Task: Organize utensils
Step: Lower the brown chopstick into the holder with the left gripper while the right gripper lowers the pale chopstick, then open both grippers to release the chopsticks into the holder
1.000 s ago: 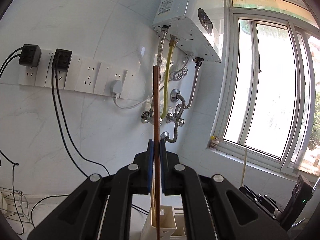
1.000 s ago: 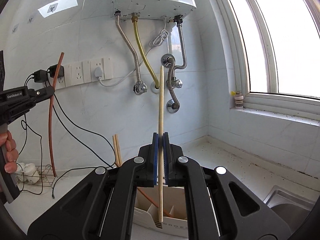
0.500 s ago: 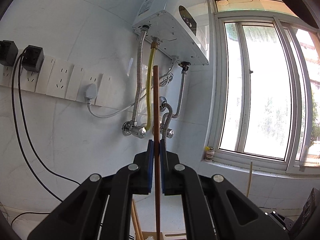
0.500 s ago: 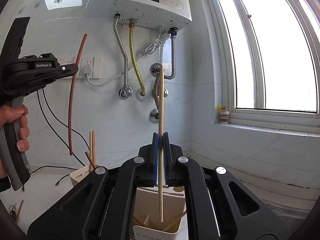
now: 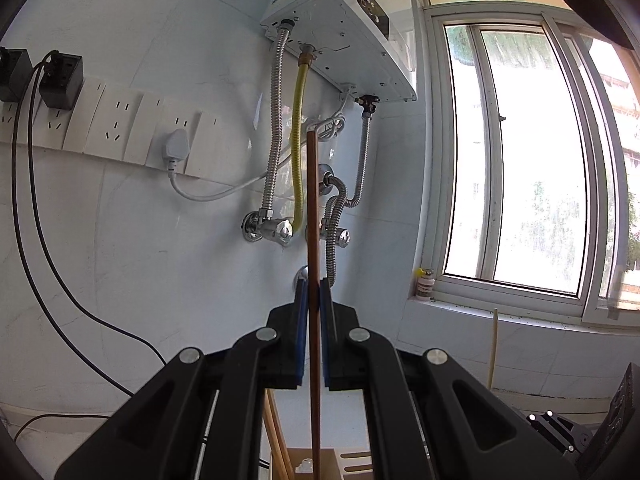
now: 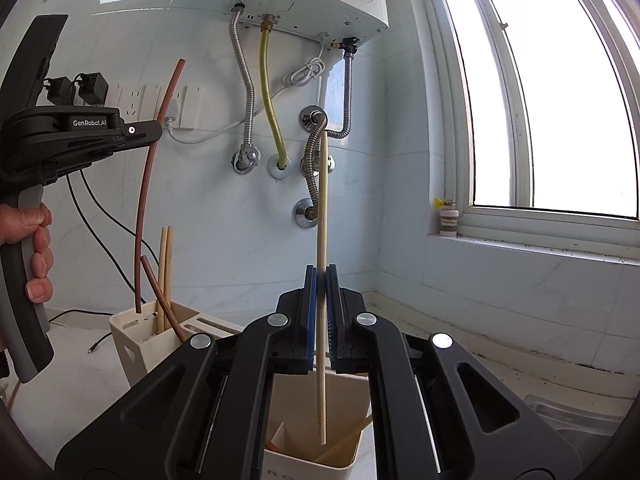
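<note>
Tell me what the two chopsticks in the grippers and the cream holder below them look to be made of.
Dark reddish-brown chopstick: probably lacquered or stained wood, going by its even colour and smooth face.
Pale tan chopstick: likely bare bamboo or wood; matte and light, with thin rings marked near its lower tip.
Cream utensil holder: seemingly moulded plastic, with uniform thin walls, a faint sheen and raised lettering.
</note>
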`<state>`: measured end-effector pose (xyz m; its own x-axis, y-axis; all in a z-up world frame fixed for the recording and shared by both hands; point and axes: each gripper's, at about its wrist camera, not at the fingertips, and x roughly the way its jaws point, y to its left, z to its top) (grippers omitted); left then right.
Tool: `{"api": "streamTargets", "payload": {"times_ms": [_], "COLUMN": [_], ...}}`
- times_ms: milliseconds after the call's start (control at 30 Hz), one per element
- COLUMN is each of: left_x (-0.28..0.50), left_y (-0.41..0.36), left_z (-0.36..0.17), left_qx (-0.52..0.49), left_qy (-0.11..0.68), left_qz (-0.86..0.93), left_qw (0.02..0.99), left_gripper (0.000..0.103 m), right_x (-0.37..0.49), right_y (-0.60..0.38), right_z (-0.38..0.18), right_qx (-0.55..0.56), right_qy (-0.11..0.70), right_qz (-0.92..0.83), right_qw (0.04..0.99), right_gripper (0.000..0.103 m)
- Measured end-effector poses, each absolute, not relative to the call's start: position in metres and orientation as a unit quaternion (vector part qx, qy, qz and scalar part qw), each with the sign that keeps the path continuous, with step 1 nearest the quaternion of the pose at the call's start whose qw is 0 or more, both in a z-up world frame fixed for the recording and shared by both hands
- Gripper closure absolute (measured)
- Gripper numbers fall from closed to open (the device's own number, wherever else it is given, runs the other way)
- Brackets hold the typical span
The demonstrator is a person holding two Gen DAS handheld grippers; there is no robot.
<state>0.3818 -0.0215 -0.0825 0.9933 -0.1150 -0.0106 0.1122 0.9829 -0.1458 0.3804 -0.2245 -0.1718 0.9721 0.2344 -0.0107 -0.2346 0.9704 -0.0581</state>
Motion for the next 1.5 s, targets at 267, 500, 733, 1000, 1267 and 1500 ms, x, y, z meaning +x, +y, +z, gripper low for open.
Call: {"api": "streamTargets", "payload": {"times_ms": [267, 500, 733, 1000, 1267, 1500], "left_x": [0.387, 0.387, 0.377, 0.364, 0.342, 0.306], "left_y": [-0.021, -0.022, -0.019, -0.007, 0.008, 0.026], "left_z": [-0.103, -0.111, -0.108, -0.095, -0.071, -0.056], "left_qx": [-0.065, -0.051, -0.047, -0.056, -0.080, -0.068], "left_qy": [0.030, 0.053, 0.047, 0.052, 0.076, 0.089], "left_qz": [-0.059, -0.065, -0.063, -0.059, -0.069, -0.041], "left_qw": [0.996, 0.995, 0.996, 0.995, 0.992, 0.993], "left_gripper": [0.097, 0.074, 0.051, 0.028, 0.008, 0.005], "right_x": [0.385, 0.386, 0.378, 0.368, 0.361, 0.355], "right_y": [-0.227, -0.230, -0.233, -0.245, -0.266, -0.272], "right_z": [-0.184, -0.187, -0.189, -0.177, -0.149, -0.130], "right_qx": [-0.025, -0.014, -0.009, 0.001, 0.026, 0.041], "right_qy": [0.020, 0.036, 0.037, 0.032, 0.054, 0.082], "right_qz": [0.110, 0.114, 0.098, 0.074, 0.060, 0.051], "right_qw": [0.993, 0.993, 0.994, 0.997, 0.996, 0.994], "right_gripper": [0.098, 0.090, 0.070, 0.049, 0.023, 0.008]}}
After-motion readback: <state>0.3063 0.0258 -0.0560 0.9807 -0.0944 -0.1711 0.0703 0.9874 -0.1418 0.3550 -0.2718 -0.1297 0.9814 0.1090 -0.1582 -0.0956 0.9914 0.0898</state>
